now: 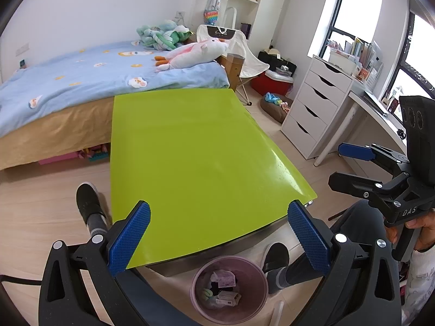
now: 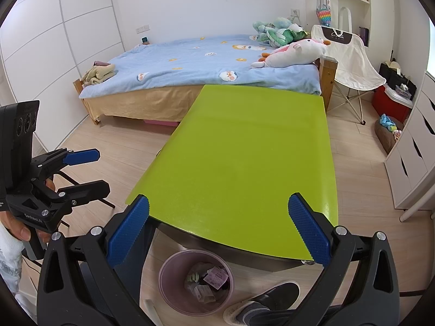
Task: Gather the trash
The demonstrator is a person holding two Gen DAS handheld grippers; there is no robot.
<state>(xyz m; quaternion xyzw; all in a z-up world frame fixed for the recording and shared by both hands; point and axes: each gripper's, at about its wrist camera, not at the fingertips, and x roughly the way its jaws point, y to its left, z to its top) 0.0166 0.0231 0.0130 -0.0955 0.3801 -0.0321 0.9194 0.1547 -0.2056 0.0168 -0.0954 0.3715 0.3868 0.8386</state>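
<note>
Green table [image 1: 195, 146] nr bed [image 1: 81, 76].

Glossy lime-green rectangular table [image 1: 201, 146] bare on pale wood-plank floor [image 2: 114, 146]; pink round bin [image 1: 229, 289] with scraps below table's near edge.

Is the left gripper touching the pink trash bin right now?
Apart. In the right wrist view the left gripper hangs open over bare floor, well left of and above the pink trash bin.
</note>
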